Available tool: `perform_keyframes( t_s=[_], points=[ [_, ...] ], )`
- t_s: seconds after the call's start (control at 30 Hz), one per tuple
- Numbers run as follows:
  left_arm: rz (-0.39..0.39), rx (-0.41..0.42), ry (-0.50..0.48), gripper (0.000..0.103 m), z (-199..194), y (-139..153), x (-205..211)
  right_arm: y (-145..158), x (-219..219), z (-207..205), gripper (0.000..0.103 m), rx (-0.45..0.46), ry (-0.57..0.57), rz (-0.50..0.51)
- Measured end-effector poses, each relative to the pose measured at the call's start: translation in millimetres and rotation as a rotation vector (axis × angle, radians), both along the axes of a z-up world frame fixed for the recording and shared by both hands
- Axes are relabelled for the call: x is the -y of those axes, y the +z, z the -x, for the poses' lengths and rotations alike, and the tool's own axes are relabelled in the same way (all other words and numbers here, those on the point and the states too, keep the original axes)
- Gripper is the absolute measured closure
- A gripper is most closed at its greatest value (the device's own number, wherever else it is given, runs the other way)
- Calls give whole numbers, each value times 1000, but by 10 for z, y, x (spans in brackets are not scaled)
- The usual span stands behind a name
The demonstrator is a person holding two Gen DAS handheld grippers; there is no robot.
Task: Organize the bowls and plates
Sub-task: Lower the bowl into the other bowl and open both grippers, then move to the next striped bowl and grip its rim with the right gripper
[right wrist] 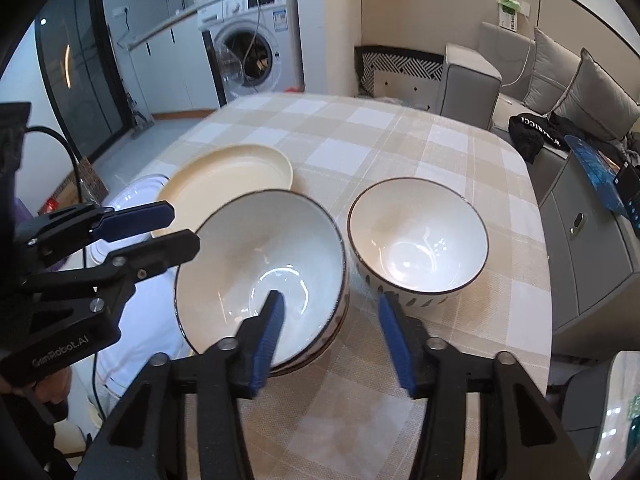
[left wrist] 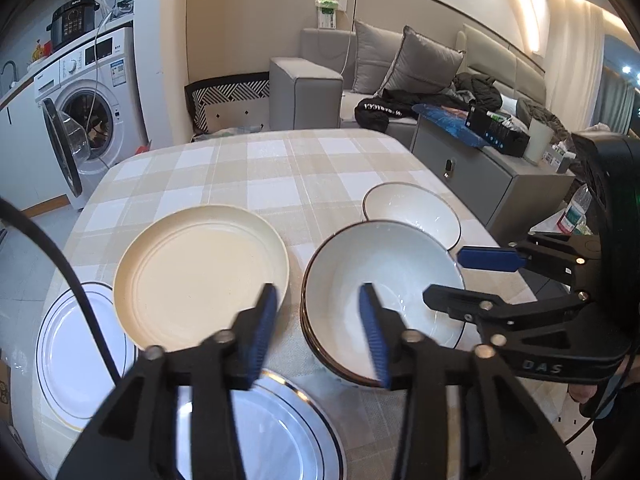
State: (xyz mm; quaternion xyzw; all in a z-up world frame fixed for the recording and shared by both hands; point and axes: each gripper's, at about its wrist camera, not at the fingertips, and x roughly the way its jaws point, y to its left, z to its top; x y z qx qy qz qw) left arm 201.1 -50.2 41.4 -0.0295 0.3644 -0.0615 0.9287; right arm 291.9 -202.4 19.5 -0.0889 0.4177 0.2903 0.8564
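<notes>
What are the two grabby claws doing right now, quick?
Left gripper: open, holding nothing, near the stacked bowls.
Right gripper: open, holding nothing, one finger over that stack's rim.

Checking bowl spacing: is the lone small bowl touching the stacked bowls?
Cannot tell. In the right wrist view the small bowl and stacked bowls nearly meet rim to rim; no clear gap or contact shows.

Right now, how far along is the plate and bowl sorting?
Done: the wide bowls sit nested in one stack. In hand: nothing; the left tool and right tool both stand open around that stack's near rim, gripping nothing. Left: the small bowl stands alone beside the stack, the cream plate rests partly on one white plate, and a second white plate lies apart.
</notes>
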Motion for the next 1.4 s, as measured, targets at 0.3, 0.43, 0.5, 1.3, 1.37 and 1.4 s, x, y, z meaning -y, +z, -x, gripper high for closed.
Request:
perform_keyframes(
  t_s=[0.3,0.43,0.5,1.3,1.37,1.4],
  points=[
    [3,45,-36,18,-129,165,-115,192,579,-47,13,37,-107,-192],
    [44,65,-58,12,-204,228,-187,218,742,-96,8,42,-143,-220],
    [72,57,-86,8,-258,247,-211,226,808,-116,3,45,-153,-241],
    [-7,88,-117,0,-746,515,-153,454,932,-453,1,45,-252,-292],
    [-12,80,-119,0,-810,510,-138,486,926,-499,1,45,-258,-288],
    [-18,77,-122,0,-842,506,-126,493,922,-520,1,44,-261,-283]
  ],
)
